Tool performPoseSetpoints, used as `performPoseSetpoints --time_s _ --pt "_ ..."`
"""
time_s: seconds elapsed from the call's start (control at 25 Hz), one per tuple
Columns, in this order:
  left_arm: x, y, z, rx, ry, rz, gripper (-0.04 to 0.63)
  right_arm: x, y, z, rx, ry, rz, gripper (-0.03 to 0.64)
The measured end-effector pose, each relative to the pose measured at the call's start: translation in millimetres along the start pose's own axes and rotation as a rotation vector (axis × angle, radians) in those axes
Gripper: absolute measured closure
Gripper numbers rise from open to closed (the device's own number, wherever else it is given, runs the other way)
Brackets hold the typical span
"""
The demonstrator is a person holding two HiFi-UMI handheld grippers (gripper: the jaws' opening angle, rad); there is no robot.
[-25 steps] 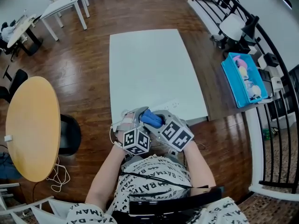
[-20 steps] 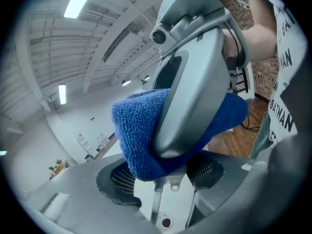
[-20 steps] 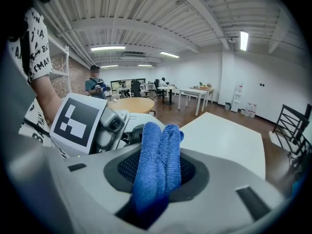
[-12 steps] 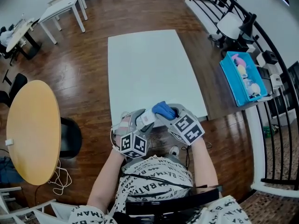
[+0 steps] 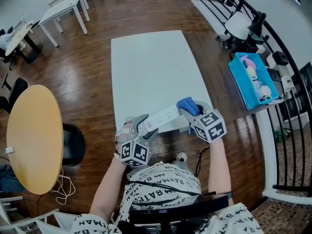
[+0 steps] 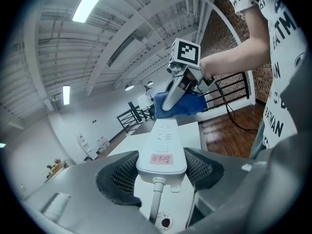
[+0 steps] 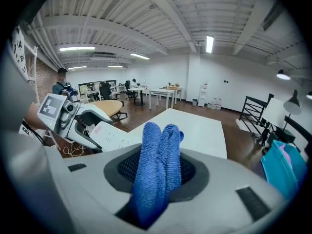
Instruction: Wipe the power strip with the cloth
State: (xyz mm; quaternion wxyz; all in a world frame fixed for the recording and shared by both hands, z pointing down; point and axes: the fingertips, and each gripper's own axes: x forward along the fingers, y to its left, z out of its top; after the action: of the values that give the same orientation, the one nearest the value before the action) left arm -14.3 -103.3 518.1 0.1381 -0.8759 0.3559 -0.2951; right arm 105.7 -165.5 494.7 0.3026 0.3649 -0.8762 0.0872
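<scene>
Clamping left gripper on cord end of power strip, holding it over near edge of white table. Pinching blue cloth in right gripper, touching strip's far end.

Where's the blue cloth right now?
The cloth is pinched in the right gripper, right of centre in the head view, at the end of the power strip that the left gripper holds.

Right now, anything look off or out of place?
Nothing stands out. Left gripper grips the strip at its cord end; right gripper holds the folded blue cloth at the strip's far end.
</scene>
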Motion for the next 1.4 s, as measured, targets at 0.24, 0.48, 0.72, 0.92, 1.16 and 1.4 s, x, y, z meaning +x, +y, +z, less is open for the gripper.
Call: performPoseSetpoints --time_s 0.24,0.48,0.72,0.92,1.16,1.4 --pt "6.2 1.2 -4.9 -0.047 -0.027 -0.059 0.304 -11.5 -15.5 -2.3 0.053 -0.042 -0.104 0.483" --pt "22.6 25.8 -14.5 -0.155 -0.04 -0.084 0.304 -8.5 34.4 2.3 0.136 -0.112 0.0 0.483" --pt "34.2 39.5 -9.8 -0.247 -0.038 -0.021 0.304 21.2 77.1 2.0 0.117 -0.087 0.072 0.483" --pt "30.5 39.7 -4.9 -0.274 -0.046 0.013 0.304 31.9 91.0 4.4 0.092 -0.088 0.084 0.483" --pt "16.8 35.2 -2.2 -0.179 -0.06 -0.007 0.305 25.1 67.1 -7.3 0.134 -0.082 0.042 0.483" --pt "3.6 35.2 -1.1 -0.129 -0.07 -0.031 0.307 7.9 26.8 -14.6 0.145 -0.074 -0.035 0.484"
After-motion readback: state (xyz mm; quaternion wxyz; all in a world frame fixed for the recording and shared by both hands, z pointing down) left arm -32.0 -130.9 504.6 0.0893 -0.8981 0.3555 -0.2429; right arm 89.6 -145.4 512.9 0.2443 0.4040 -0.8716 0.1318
